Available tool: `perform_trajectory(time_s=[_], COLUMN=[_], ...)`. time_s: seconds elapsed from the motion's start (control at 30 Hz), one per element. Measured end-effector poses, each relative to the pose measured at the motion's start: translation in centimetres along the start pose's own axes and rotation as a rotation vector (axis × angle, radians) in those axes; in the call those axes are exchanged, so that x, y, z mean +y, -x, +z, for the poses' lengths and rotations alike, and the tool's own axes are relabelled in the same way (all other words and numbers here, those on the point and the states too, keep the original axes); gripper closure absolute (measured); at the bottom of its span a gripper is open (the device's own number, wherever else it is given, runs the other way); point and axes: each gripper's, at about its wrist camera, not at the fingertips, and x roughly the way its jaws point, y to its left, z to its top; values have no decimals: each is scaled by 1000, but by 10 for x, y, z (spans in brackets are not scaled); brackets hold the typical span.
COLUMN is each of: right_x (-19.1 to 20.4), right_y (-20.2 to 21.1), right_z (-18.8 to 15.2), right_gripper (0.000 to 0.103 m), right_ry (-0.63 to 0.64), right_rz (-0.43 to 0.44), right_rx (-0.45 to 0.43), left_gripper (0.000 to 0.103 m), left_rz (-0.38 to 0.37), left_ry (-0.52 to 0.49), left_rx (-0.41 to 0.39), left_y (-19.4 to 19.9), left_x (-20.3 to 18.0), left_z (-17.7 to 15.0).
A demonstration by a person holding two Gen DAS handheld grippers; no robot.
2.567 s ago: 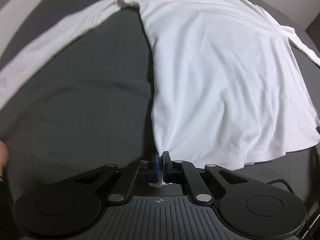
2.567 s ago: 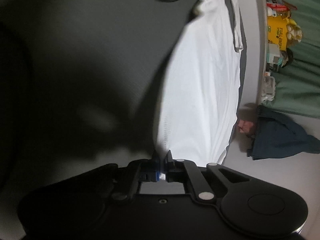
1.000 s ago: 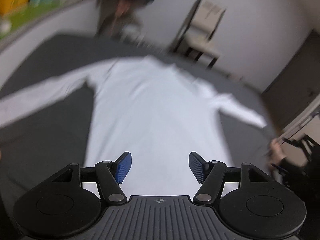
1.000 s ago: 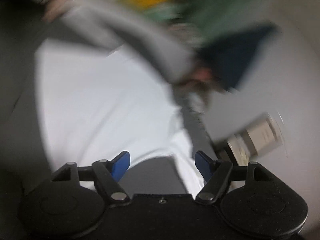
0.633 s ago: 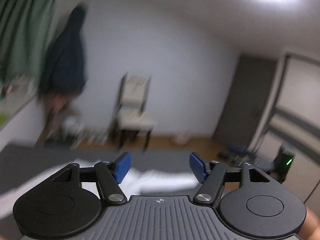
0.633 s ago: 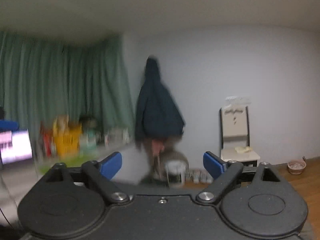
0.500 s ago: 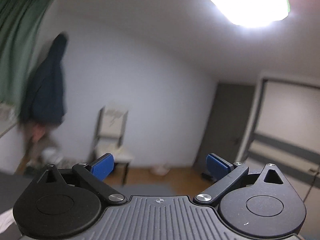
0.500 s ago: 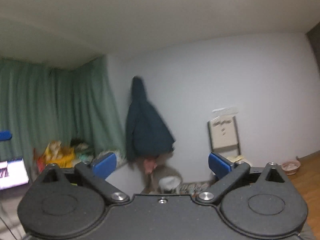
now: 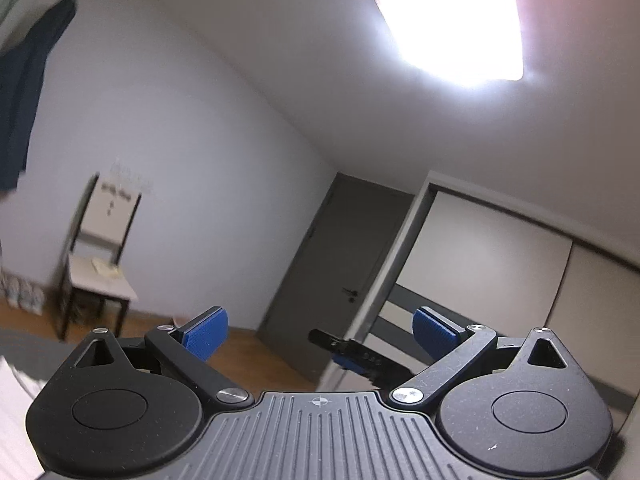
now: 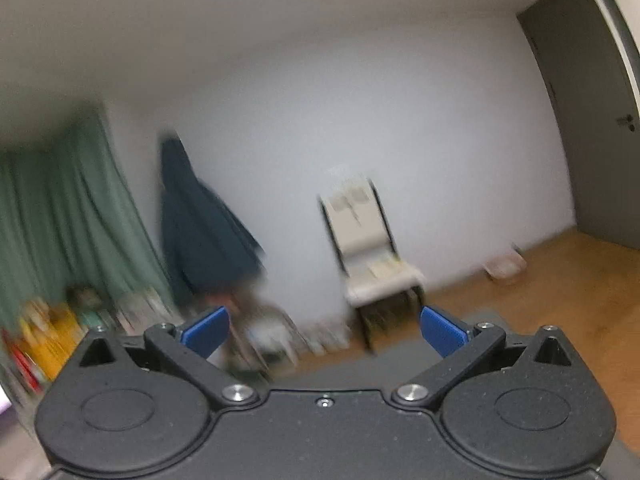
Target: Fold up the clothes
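Left wrist view first: the left gripper (image 9: 320, 330) is aimed out across the room, so mostly a ceiling light (image 9: 448, 24), a grey door (image 9: 340, 264) and a chair (image 9: 100, 248) are seen. Its fingers have just been opening and are spread wide with nothing between them. Only a sliver of white cloth (image 9: 12, 420) can be made out at the lower left edge, presumably the garment to be folded, lying on a grey surface (image 9: 24, 340). In the right wrist view, the right gripper (image 10: 324, 330) is likewise pointed at the far wall, its fingers just opened further, spread and empty. A hanging dark jacket (image 10: 200, 232) and a green curtain (image 10: 60, 220) are shown, blurred, and no white cloth. The cloth will likely handle light, limp and a bit slippery, so it's probably best pinched at a hem corner or a seam where layers are doubled.
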Motion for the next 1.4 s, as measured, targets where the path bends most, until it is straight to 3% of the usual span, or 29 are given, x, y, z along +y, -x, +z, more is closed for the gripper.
perform_trajectory(time_s=[0.1,0.17,0.27,0.33,0.47,0.6,0.73,1.03,1.07,1.17,1.33,1.4], right_x=[-17,-32,-60,-81,-127,-162,-190,-238,-240,-232,-192,-159], right_y=[-83,-150,-227,-260,-306,-348,-395,-450,-454,-457,-442,-423], right_z=[-23,-46,-85,-114,-144,-172,-205,-253,-258,-265,-243,-226], right_gripper=[0,2,13,14,32,48,49,53,56,98,98,98], right_ry=[28,28,-11,-62,-65,16,15,-44,-49,-49,-75,-75], right_rz=[-106,-173,-263,-287,-311,-317,-326,-421,-429,-421,-320,-237], right_rx=[138,210,327,374,399,448,456,478,477,406,293,250], left_gripper=[3,3,3,3,3,3,3,3,3,3,3,3], left_rz=[54,134,271,357,465,505,452,324,328,374,408,473], left_ry=[34,31,38,41,9,48,127,64,46,13,75,66], left_rx=[25,50,81,106,139,170,200,191,186,185,138,122], left_y=[-8,-15,-20,-26,-41,-58,-79,-88,-84,-81,-75,-75], left_x=[51,93,157,197,263,327,380,409,408,416,432,432], left_z=[-25,-49,-79,-99,-152,-201,-250,-303,-304,-306,-305,-299])
